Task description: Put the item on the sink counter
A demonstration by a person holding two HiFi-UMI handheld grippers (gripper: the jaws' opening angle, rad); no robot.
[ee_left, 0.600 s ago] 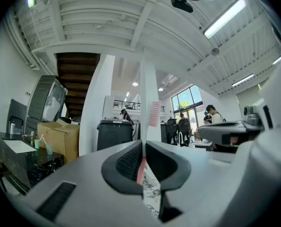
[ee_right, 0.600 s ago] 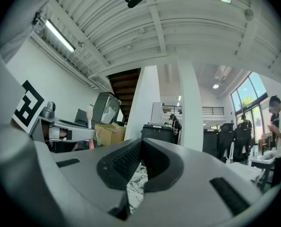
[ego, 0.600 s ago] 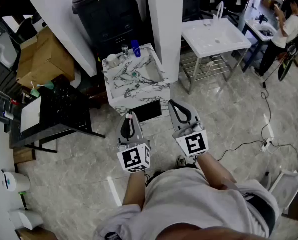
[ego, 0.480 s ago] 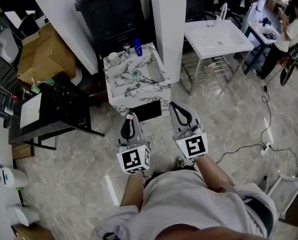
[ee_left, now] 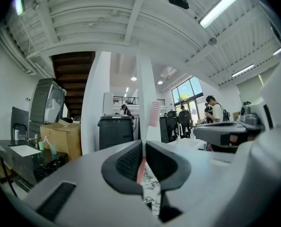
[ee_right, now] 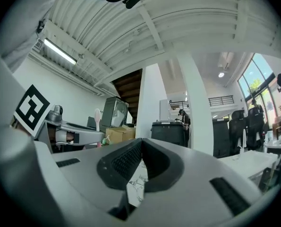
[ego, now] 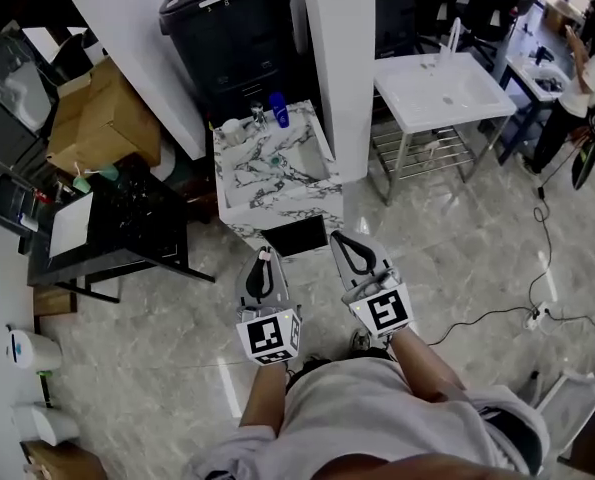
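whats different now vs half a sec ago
Only the head view shifted: the sink counter and both tools sit a little lower in frame, with the gap between them about the same. Nothing was taken hold of or let go. The left tool stays shut on the toothbrush; the right tool stays shut and empty.

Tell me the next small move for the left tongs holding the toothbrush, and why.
Probably carry the left tongs forward toward the marble sink counter. The pink toothbrush is clamped upright in them, and in the head view the counter lies ahead of them, not yet underneath. The right tongs are shut and empty, so they need do nothing.
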